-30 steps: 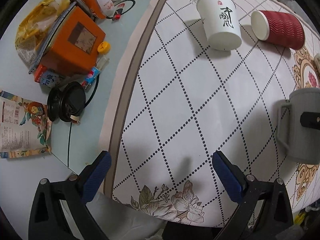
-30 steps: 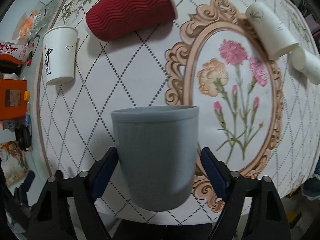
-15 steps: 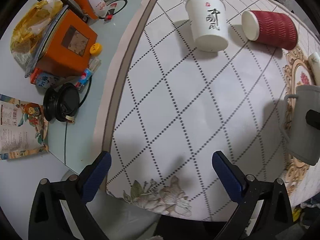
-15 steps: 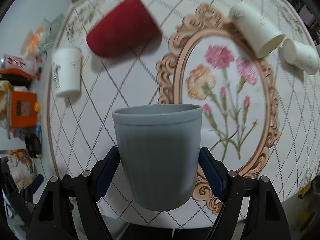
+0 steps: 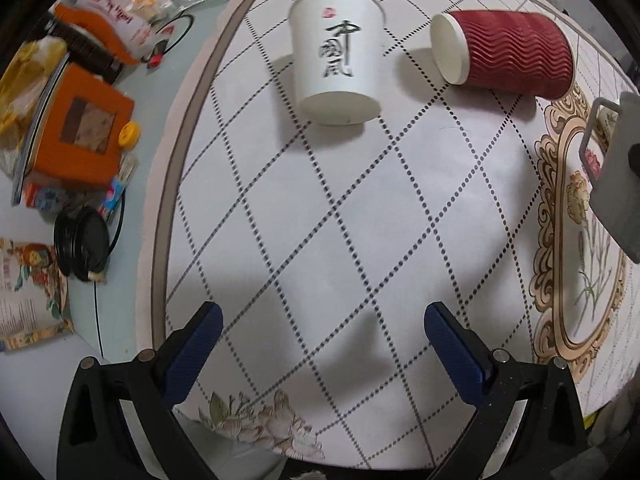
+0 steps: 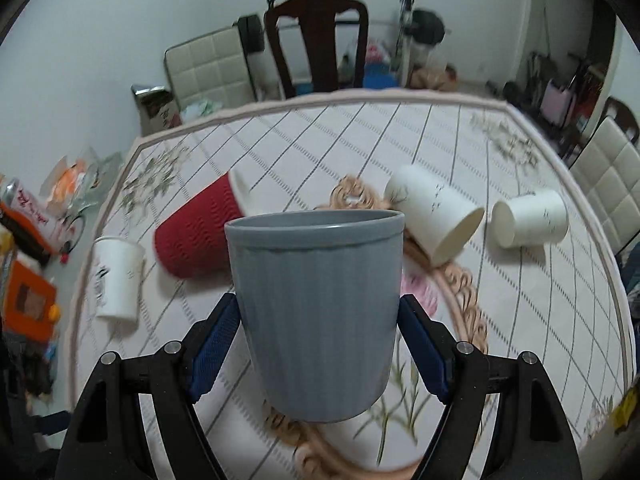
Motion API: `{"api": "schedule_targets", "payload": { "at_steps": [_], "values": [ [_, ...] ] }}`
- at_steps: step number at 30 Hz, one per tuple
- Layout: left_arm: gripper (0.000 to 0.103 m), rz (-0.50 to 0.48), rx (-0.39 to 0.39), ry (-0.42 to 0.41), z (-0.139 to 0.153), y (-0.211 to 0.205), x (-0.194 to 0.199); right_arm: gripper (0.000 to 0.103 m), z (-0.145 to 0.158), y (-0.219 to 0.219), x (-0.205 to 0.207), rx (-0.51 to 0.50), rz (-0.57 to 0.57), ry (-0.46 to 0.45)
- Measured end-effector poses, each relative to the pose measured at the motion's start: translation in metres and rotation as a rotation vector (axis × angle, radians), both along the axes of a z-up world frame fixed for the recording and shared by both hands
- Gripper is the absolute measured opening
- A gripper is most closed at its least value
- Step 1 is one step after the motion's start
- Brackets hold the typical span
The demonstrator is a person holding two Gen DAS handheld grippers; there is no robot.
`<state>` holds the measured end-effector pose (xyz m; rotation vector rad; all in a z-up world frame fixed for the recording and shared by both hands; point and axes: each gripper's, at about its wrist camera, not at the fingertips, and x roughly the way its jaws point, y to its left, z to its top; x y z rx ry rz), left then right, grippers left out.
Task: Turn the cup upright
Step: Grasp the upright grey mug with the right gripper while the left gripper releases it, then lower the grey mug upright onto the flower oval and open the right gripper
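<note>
My right gripper [image 6: 316,344] is shut on a grey ribbed mug [image 6: 316,304], held rim up above the tablecloth; the mug also shows at the right edge of the left wrist view [image 5: 618,168] with its handle toward the left. My left gripper [image 5: 320,340] is open and empty above the checked cloth. A red ribbed paper cup [image 5: 504,54] [image 6: 200,232] lies on its side. A white paper cup with black characters [image 5: 338,60] [image 6: 116,276] stands upside down. Two more white paper cups [image 6: 436,216] [image 6: 528,220] lie on their sides to the right.
The round table carries a patterned cloth [image 5: 320,220] with a floral oval [image 5: 580,240]. Left of the cloth lie an orange box [image 5: 78,128], snack packets [image 5: 24,284] and a black cable coil [image 5: 82,240]. A dark chair [image 6: 316,44] stands behind the table.
The right gripper has tilted up with the grey mug, so the room now shows behind it. The left gripper has moved closer to the white and red cups.
</note>
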<state>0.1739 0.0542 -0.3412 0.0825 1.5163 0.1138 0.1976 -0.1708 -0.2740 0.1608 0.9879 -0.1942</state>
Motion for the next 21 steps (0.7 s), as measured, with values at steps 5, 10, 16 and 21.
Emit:
{"api": "schedule_targets", "payload": {
  "at_steps": [5, 10, 16, 21],
  "values": [
    [0.103, -0.041, 0.021, 0.005, -0.010, -0.011, 0.002, 0.082, -0.028, -0.001, -0.001, -0.052, -0.008, -0.021],
    [0.103, -0.079, 0.032, -0.008, -0.006, -0.021, -0.008, 0.082, -0.034, 0.003, -0.028, -0.077, 0.014, -0.052],
    [0.103, -0.112, 0.025, -0.036, 0.004, -0.032, -0.025, 0.084, -0.039, 0.008, -0.050, -0.071, 0.024, 0.007],
    [0.103, -0.140, 0.031, -0.069, 0.012, -0.041, -0.035, 0.091, -0.042, 0.004, -0.070, -0.070, 0.001, 0.039]
  ]
}}
